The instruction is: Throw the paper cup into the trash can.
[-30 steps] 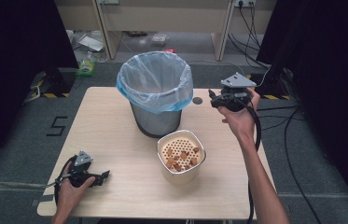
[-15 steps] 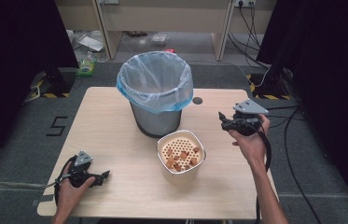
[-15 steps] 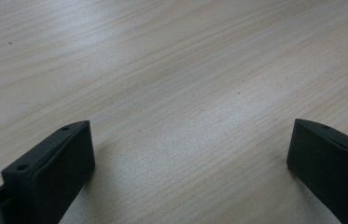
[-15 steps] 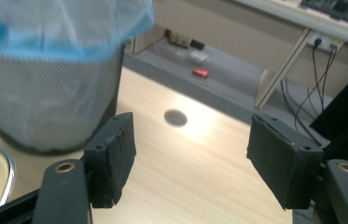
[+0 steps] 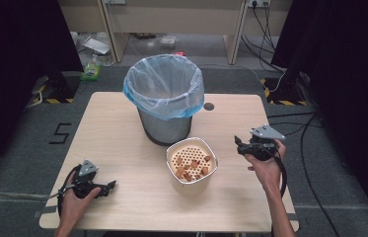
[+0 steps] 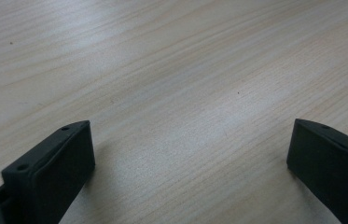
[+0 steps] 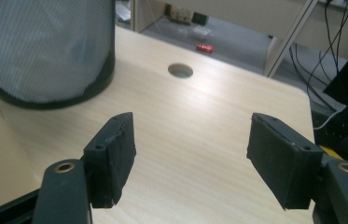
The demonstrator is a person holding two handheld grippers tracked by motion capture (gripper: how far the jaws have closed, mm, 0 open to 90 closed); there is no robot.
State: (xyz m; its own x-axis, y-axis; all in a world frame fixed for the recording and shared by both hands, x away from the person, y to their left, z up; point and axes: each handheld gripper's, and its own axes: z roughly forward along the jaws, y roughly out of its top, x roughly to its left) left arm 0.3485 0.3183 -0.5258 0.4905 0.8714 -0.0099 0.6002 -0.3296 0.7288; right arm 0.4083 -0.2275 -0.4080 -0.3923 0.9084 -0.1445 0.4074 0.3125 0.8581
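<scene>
Right claw [image 5: 240, 146] raised beside bowl [image 5: 191, 163], jaws apart, left claw [image 5: 108, 186] spread, low on table [image 5: 122, 128]

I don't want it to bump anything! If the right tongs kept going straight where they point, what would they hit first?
Probably the pale wooden table. The open right tongs point over bare tabletop towards its round hole, with the grey mesh bin off to one side.
</scene>
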